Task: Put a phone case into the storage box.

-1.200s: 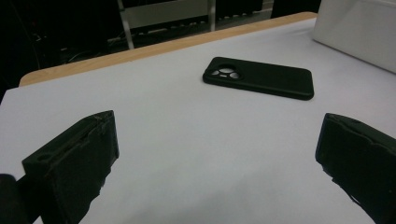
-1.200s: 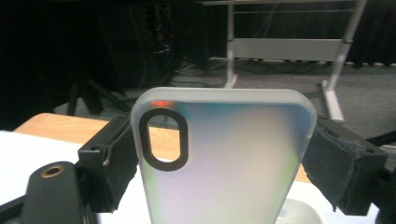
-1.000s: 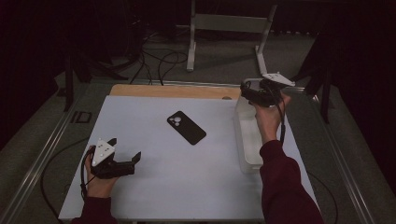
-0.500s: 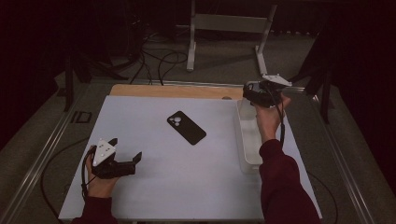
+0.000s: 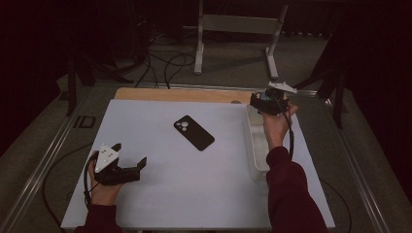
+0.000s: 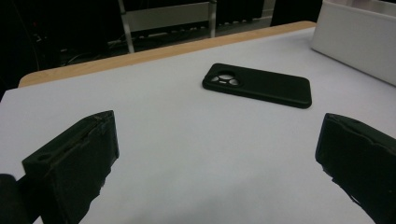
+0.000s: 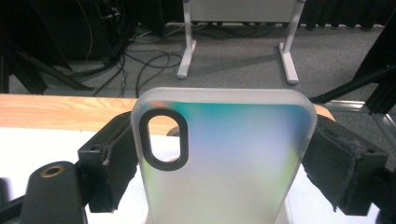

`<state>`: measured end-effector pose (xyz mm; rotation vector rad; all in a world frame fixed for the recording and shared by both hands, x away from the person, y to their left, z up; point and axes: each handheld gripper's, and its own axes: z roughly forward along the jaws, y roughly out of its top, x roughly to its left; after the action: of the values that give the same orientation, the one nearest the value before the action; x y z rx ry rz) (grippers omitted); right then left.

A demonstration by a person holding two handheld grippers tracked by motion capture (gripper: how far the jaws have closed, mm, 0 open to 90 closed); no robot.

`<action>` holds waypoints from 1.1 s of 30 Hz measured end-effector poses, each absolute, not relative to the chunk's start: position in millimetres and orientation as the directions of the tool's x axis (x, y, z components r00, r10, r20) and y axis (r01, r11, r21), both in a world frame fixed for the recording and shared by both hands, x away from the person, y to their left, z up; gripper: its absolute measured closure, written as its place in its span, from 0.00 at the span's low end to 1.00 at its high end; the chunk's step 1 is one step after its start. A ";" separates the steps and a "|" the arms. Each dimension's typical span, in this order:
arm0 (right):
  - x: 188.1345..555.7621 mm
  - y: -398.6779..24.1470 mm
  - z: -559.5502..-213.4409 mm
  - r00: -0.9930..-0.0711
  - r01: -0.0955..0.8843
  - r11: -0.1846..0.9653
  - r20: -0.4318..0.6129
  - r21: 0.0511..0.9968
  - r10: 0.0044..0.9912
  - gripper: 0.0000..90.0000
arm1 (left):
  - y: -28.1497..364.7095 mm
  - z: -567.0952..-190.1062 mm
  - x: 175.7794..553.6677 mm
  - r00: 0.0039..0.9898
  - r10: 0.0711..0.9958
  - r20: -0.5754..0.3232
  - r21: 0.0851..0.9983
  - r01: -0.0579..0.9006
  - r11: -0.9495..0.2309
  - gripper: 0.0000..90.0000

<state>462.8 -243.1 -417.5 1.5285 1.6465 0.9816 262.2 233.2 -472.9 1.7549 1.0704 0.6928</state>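
The right gripper point(image 7: 224, 158) clamps a translucent phone case point(image 7: 224, 154) by its two long edges, holding it upright over the far end of the white tray point(image 5: 252, 150) at the table's point(image 5: 160, 194) right side. The left gripper point(image 6: 219, 158) rests near the front left corner, its jaws spread wide with nothing between them. A black phone point(image 5: 194, 132) lies face down mid-table, well apart from both.
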 end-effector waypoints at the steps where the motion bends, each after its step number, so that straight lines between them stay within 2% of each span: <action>1: 463.4 -242.3 -419.1 -0.082 0.491 0.035 0.006 0.870 0.997 0.18 | 233.3 -472.6 262.1 0.460 0.888 -0.005 0.916 0.359 -0.181 0.00; 25: 475.2 -242.9 -444.1 -0.061 0.606 0.028 0.011 0.795 0.998 0.18 | 235.4 -469.4 260.4 0.453 0.891 -0.029 0.927 0.347 -0.146 0.00; 30: 477.2 -243.5 -445.5 -0.061 0.606 0.024 0.017 0.795 0.998 0.18 | 236.0 -468.8 259.8 0.455 0.890 -0.038 0.929 0.345 -0.137 0.00; 32: 481.4 -244.9 -446.0 -0.082 0.628 0.043 0.011 0.777 0.997 0.11 | 236.0 -468.8 259.6 0.455 0.890 -0.037 0.928 0.345 -0.138 0.00; 33: 481.4 -244.9 -446.0 -0.082 0.628 0.043 0.011 0.777 0.997 0.11 | 236.0 -468.8 259.6 0.455 0.890 -0.037 0.928 0.345 -0.138 0.00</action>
<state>481.4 -244.9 -446.0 1.6376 1.7686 0.8542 259.6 236.0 -468.8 1.7038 1.0723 0.6803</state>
